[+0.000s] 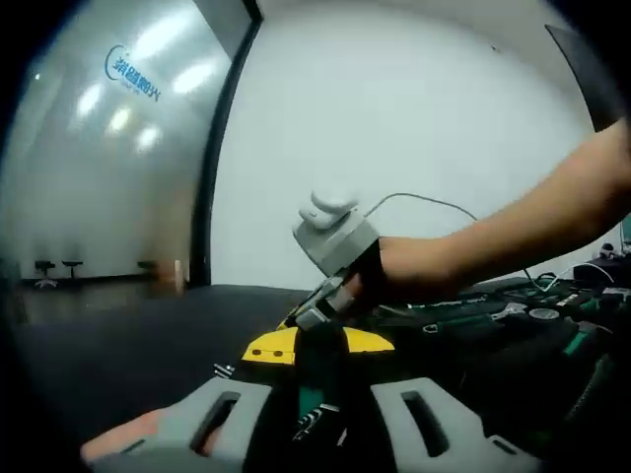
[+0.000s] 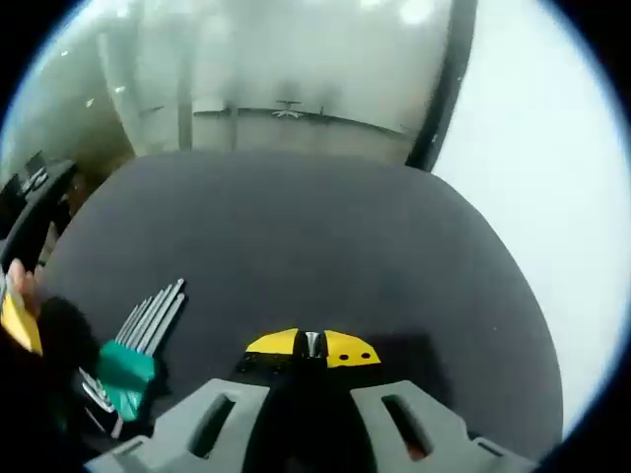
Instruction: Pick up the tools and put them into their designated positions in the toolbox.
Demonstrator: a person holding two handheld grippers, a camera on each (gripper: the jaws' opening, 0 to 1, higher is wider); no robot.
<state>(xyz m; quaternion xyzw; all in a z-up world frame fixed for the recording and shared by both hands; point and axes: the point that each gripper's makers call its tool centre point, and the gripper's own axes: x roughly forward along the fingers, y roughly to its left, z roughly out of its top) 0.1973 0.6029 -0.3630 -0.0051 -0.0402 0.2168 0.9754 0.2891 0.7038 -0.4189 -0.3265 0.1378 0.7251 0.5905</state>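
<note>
On the dark table mat (image 2: pixel 325 256), the right gripper (image 2: pixel 311 409) clamps a yellow-and-black tool (image 2: pixel 312 352), apparently carrying it toward the open green-lined toolbox (image 1: pixel 513 315); the left gripper (image 1: pixel 320 419) looks clamped on a dark green-marked tool (image 1: pixel 317 399), while the green-holdered hex key set (image 2: pixel 133 360) waits on the mat.

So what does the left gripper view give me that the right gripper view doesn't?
Left gripper view: the right gripper coming in on a person's arm, and the toolbox on the table at the right. Right gripper view: a hex key set in a green holder, lying on the table left of the jaws. Both: the dark table, a glass wall behind it, and grey jaws with yellow at the tips.
</note>
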